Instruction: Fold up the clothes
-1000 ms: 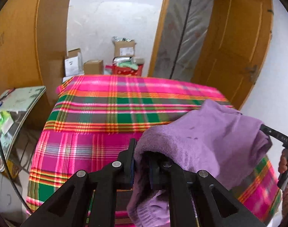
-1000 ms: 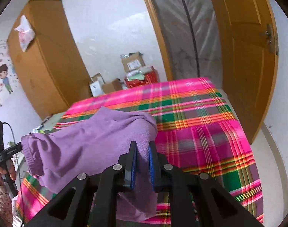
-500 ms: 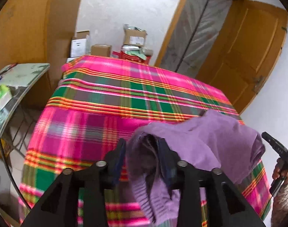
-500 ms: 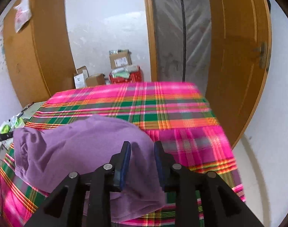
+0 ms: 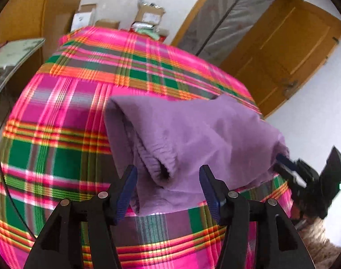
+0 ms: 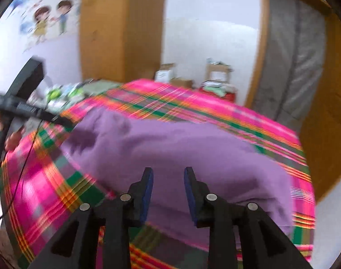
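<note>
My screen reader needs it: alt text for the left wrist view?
The left hand-held gripper, jaws open, hovers over a folded purple garment on a pink-and-green plaid bedspread. The right hand-held gripper is at the garment's far corner.

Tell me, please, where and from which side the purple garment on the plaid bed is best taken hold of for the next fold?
Probably the gathered waistband end of the purple garment, where the bunched edge lifts off the plaid bedcover. Come in from the near bed edge, low, with the left gripper, whose fingers have just been opening and already straddle that edge without pressing it. The raised, layered hem offers a lip to pinch.
</note>
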`<state>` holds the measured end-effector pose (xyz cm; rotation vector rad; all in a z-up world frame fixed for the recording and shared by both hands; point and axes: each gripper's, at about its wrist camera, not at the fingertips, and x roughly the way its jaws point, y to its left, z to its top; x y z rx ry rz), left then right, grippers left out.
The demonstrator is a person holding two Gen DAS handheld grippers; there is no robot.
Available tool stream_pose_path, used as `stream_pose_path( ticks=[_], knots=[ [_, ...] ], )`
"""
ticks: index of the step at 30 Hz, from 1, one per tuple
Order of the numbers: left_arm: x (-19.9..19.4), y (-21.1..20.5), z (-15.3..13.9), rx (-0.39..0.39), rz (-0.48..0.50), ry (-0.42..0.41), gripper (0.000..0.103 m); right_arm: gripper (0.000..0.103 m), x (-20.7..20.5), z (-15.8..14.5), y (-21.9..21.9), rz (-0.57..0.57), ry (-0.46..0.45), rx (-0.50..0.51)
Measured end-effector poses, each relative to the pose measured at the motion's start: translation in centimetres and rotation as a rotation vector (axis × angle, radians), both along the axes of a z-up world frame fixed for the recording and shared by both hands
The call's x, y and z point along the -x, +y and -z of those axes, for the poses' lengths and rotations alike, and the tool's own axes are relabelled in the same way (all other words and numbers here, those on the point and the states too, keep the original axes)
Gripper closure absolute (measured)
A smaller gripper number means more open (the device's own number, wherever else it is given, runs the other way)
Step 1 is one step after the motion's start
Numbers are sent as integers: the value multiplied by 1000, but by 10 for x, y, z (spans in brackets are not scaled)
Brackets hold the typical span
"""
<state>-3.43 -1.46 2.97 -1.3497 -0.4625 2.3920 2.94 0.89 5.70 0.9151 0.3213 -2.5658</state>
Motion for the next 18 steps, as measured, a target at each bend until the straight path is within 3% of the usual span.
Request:
stream_pose_path(
  ticks=[4,8,18],
  knots=[
    [8,4,12,22,-23,-58,43,65,-3,18,-21,-91,-30,-33],
    [12,3,15,-35,-44,-72,43,65,-2,32,-38,-137,-29,-107],
    [30,2,20,-86,-78,-102,45,65,-2,50,-65,-179,18,-280]
  ],
)
